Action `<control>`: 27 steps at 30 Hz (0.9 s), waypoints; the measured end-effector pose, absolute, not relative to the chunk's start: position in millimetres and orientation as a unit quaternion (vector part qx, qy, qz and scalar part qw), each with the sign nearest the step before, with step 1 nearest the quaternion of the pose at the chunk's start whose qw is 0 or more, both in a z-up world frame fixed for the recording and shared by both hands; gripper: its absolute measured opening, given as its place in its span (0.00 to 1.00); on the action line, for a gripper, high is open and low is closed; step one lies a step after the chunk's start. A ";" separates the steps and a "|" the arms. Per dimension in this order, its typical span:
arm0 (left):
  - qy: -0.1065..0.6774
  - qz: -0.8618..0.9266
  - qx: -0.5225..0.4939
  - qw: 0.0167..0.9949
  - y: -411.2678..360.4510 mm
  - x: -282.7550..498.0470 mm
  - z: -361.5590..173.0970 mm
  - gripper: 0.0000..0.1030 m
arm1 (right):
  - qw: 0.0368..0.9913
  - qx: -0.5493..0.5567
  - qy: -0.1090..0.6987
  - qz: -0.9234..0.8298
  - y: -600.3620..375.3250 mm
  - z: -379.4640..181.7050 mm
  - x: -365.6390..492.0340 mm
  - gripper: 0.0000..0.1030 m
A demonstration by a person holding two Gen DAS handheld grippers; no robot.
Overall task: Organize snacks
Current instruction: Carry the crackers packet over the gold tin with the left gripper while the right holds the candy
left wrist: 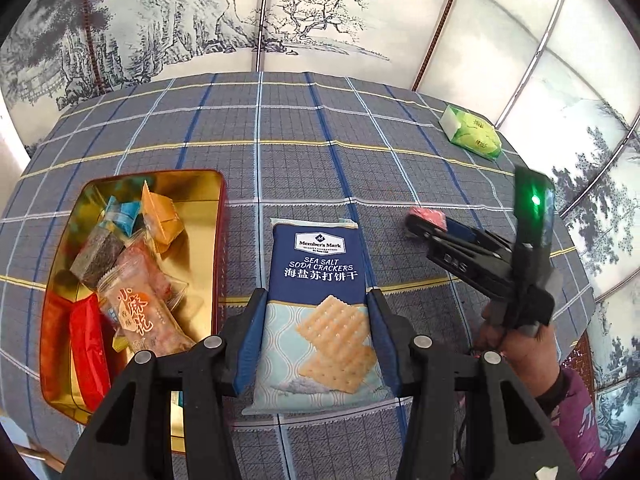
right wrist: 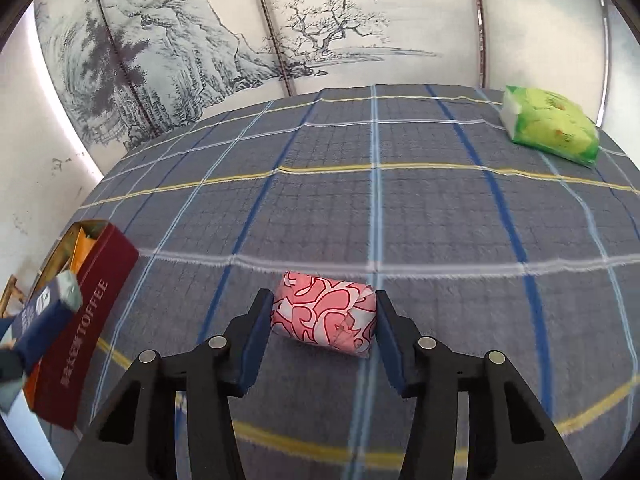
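My left gripper (left wrist: 317,294) is shut on a blue pack of sea salt soda crackers (left wrist: 316,272), held lengthwise between the pads just right of an open red tin (left wrist: 222,240). The gold-lined tin holds several wrapped snacks (left wrist: 136,280). In the right wrist view my right gripper (right wrist: 323,296) is shut on a pink-and-white patterned snack (right wrist: 324,314), one pad against each end, low over the checked cloth. In the left wrist view the same right gripper (left wrist: 424,224) reaches in from the right with the pink snack (left wrist: 430,216) at its tips.
A green tissue pack (right wrist: 552,128) lies at the far right of the table (right wrist: 360,208), which has a grey-blue checked cloth. The tin's red side wall (right wrist: 92,320) stands at the left, with the cracker pack (right wrist: 44,316) beside it. A painted screen closes the back. A person's hand (left wrist: 516,340) holds the right gripper.
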State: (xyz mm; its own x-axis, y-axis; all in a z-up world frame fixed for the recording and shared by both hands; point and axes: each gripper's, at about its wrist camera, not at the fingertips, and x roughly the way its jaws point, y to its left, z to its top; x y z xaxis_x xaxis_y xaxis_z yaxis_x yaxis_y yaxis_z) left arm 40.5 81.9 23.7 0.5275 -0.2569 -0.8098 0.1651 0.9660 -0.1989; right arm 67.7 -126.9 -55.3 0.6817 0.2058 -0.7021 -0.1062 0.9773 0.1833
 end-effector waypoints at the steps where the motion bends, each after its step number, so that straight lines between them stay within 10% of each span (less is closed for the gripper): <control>1: 0.470 -0.121 -0.048 0.873 82.7 38.7 23.9 0.44 | 0.915 0.066 0.390 0.080 -131.8 -55.9 61.5 0.49; 27: 0.422 -0.124 -0.006 0.898 93.9 -11.9 39.2 0.44 | 0.912 0.058 0.404 0.038 -155.7 -60.4 38.2 0.49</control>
